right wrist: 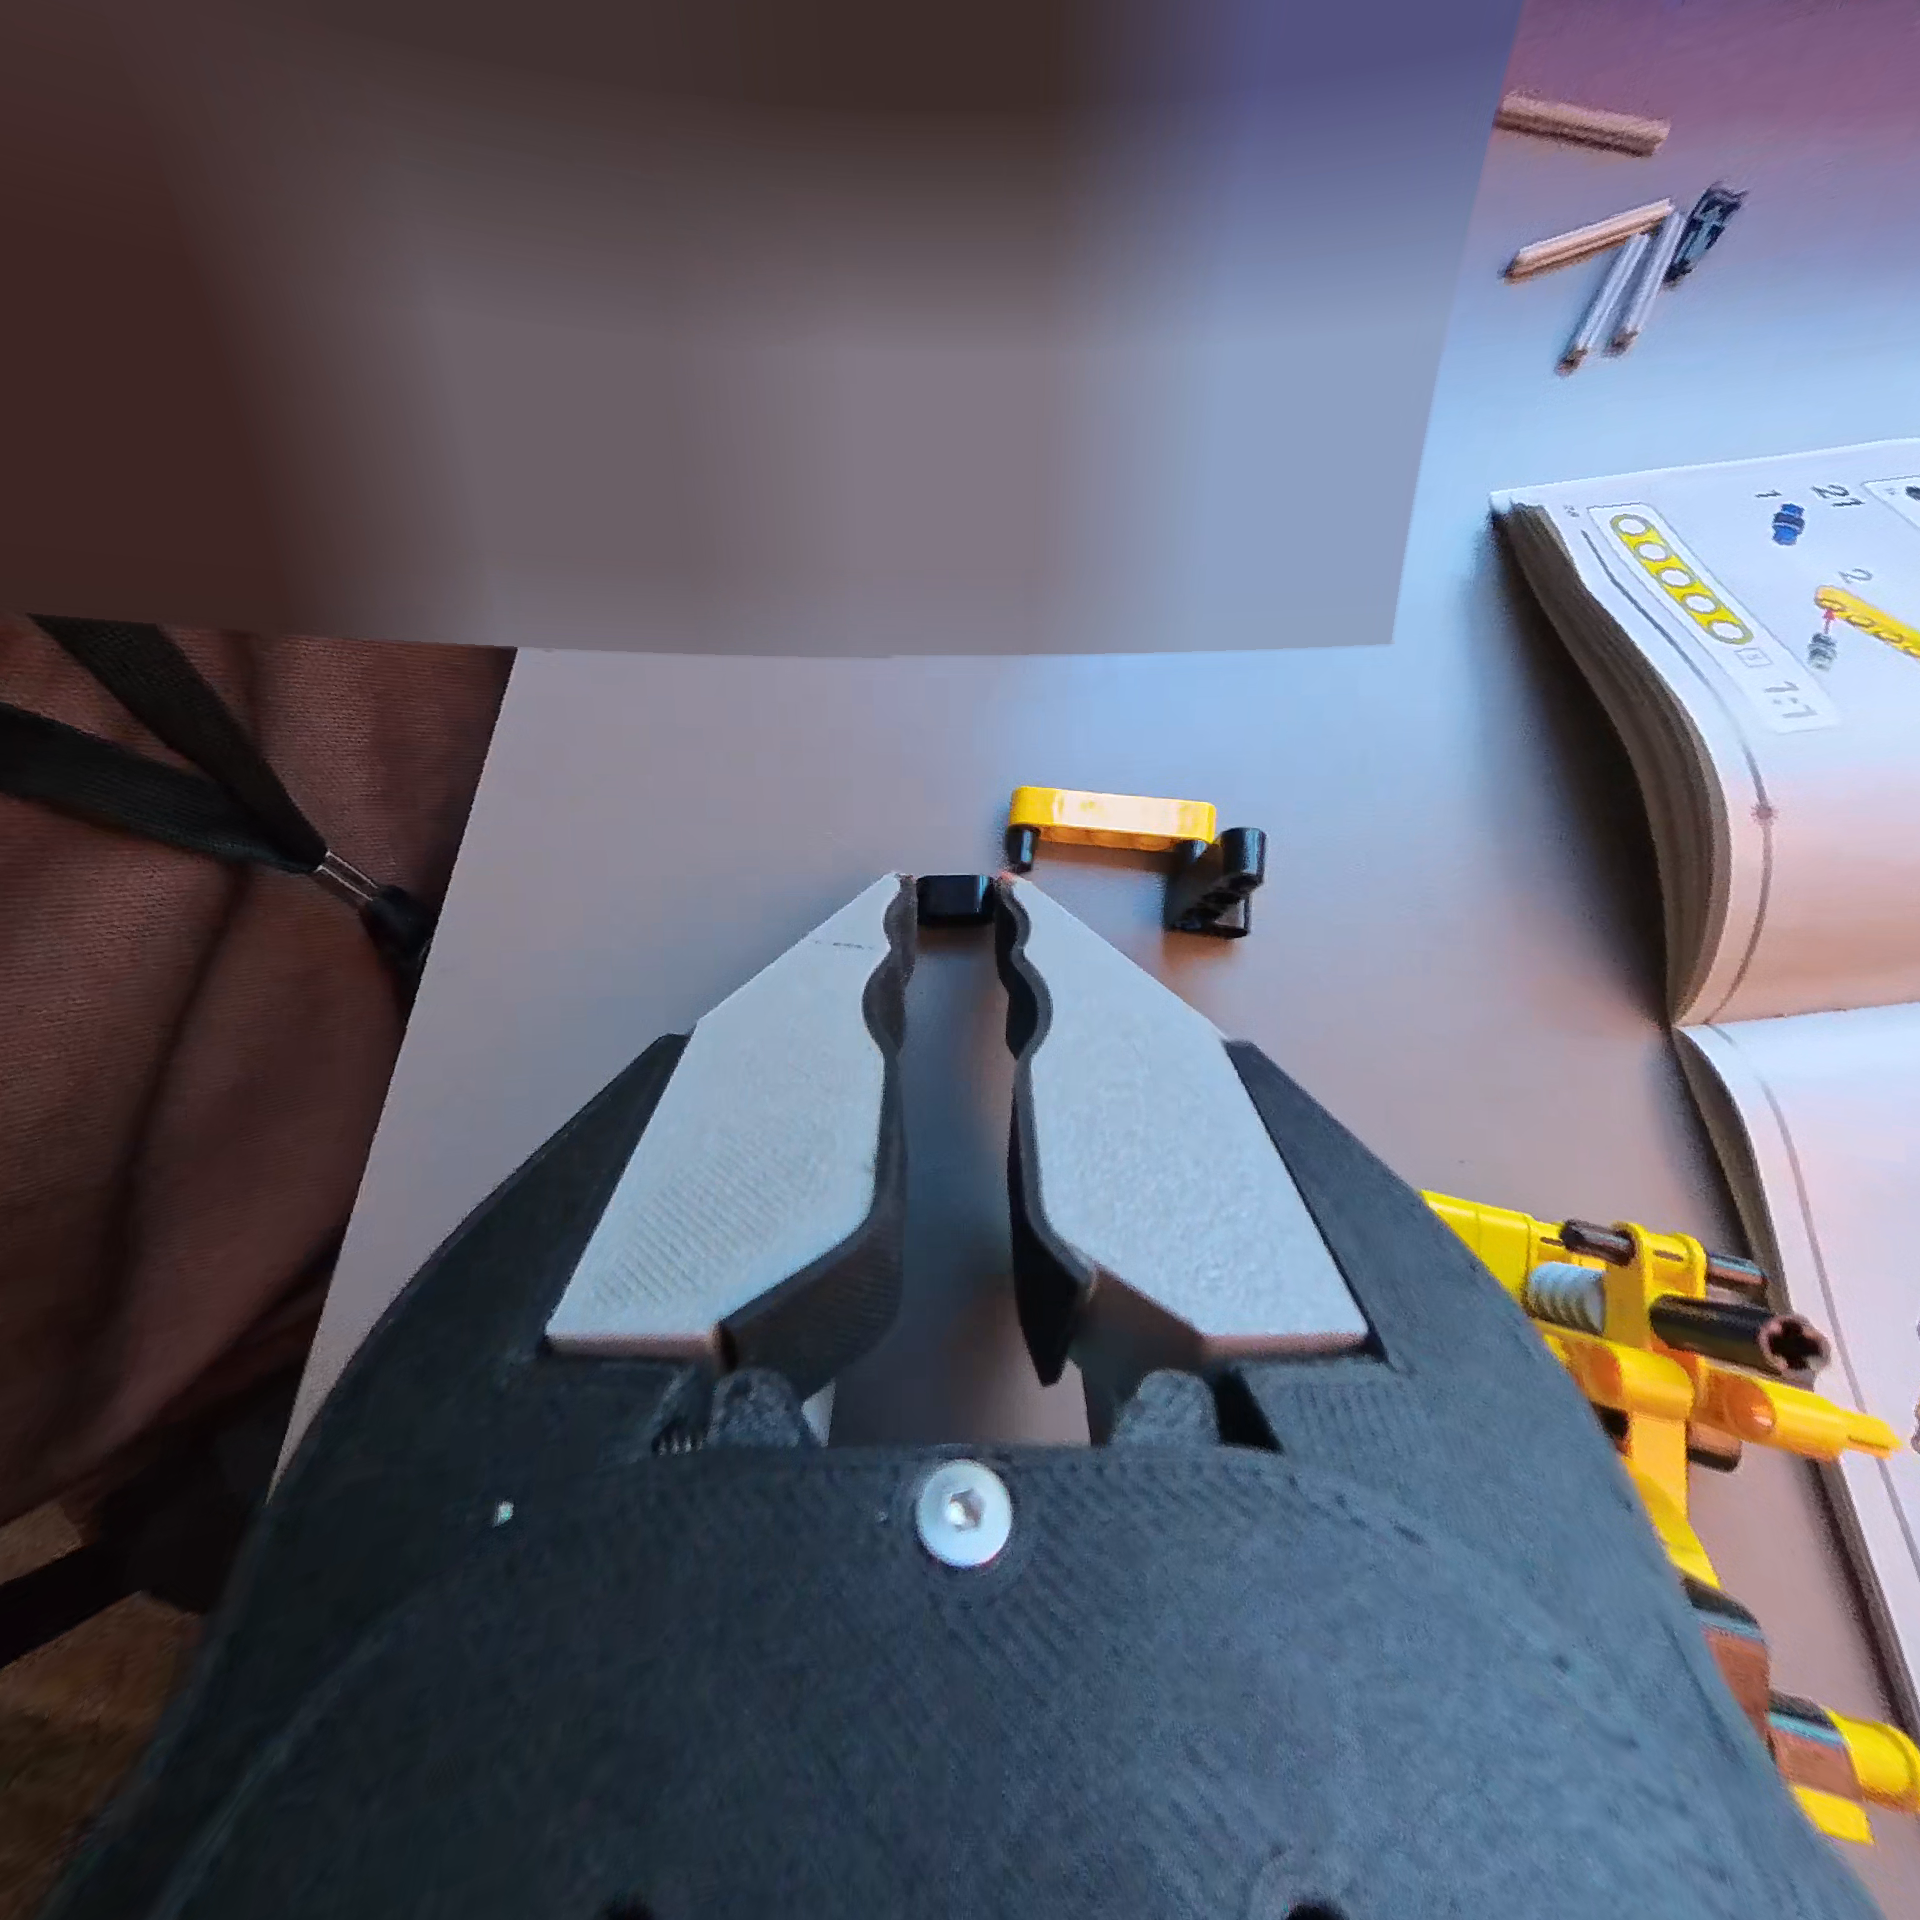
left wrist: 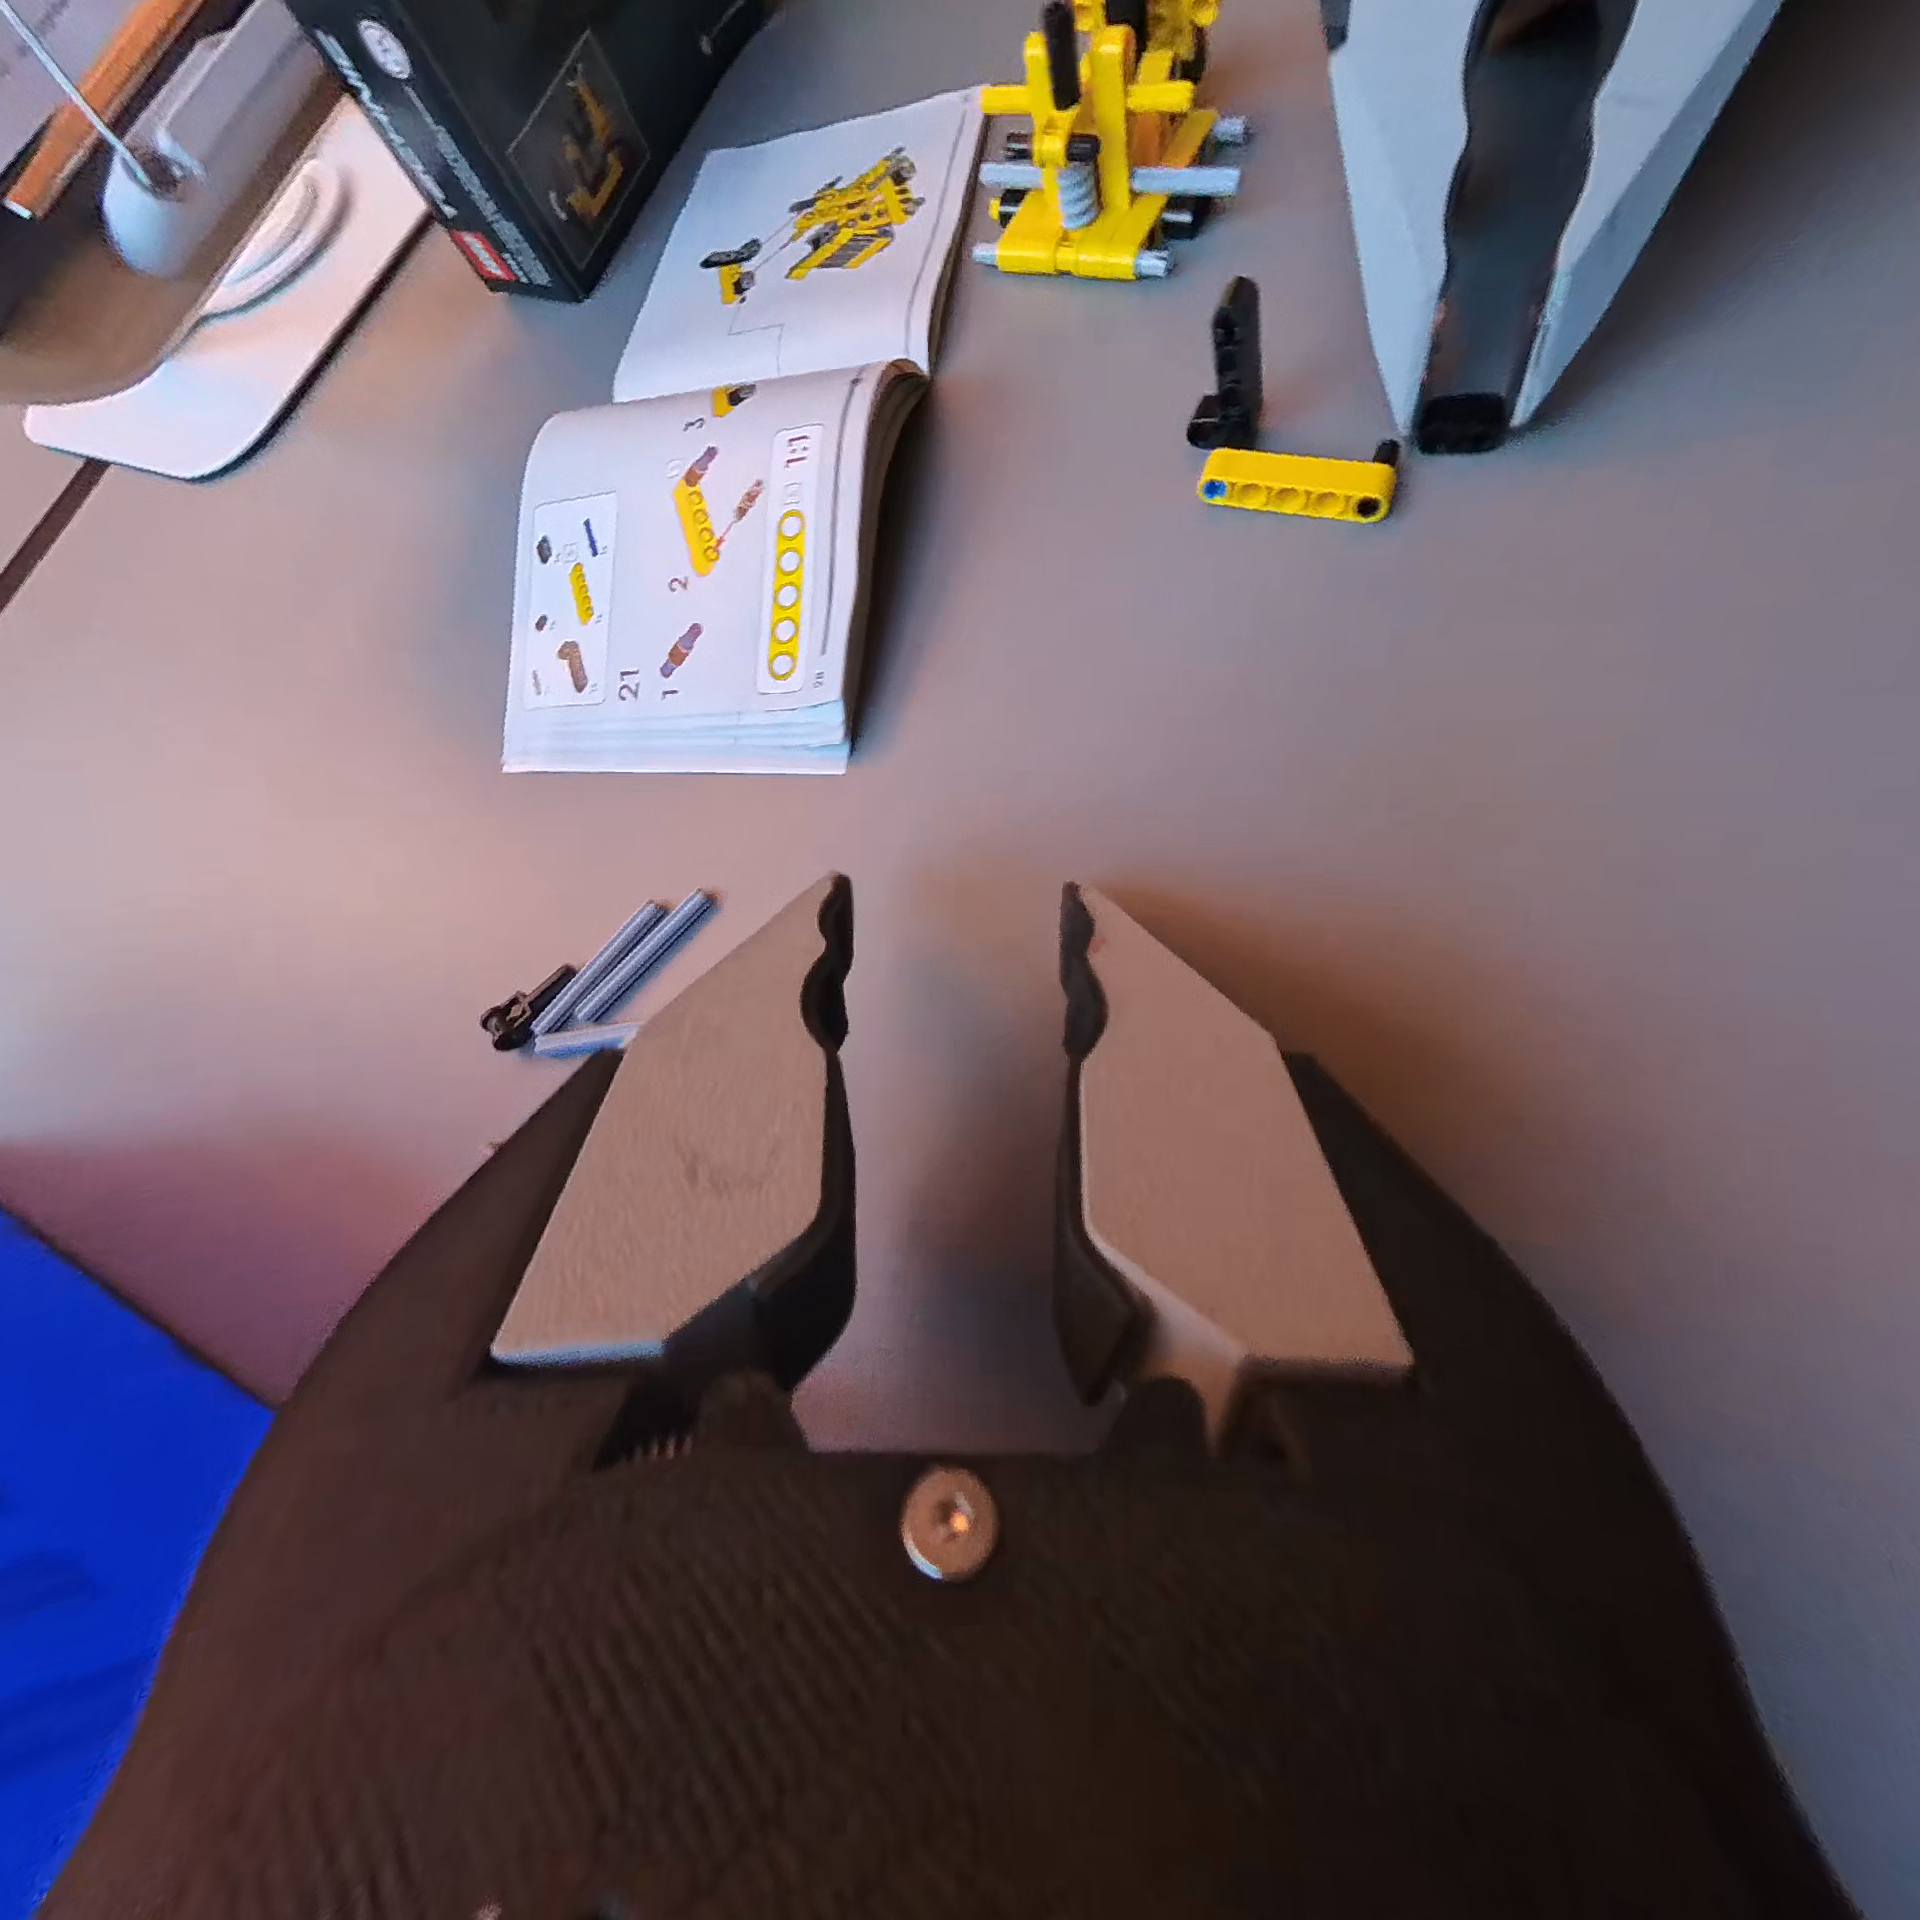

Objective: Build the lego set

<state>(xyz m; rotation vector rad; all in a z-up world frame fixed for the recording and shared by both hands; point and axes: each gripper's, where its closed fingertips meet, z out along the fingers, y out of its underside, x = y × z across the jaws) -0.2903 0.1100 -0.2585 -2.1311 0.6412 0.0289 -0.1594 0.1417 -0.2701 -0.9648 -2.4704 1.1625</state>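
Both tongs are seen over the grey table (left wrist: pixel 1351 831). Nothing is held by the left gripper (left wrist: pixel 956 904), its fingers spread wide. A small black piece (right wrist: pixel 954 899) is pinched at the tips of the right gripper (right wrist: pixel 952 883). Just beside it a yellow beam (left wrist: pixel 1294 497) lies flat, touching a black angled connector (left wrist: pixel 1231 364). The yellow model (left wrist: pixel 1101 156) stands toward the table's far edge, beside the open instruction booklet (left wrist: pixel 727 499).

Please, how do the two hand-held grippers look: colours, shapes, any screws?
The left hand-held gripper and the right hand-held gripper look alike: ridged black printed body, a silver screw at its centre, two pale grey wedge-shaped fingers with wavy black inner pads. No cables show.
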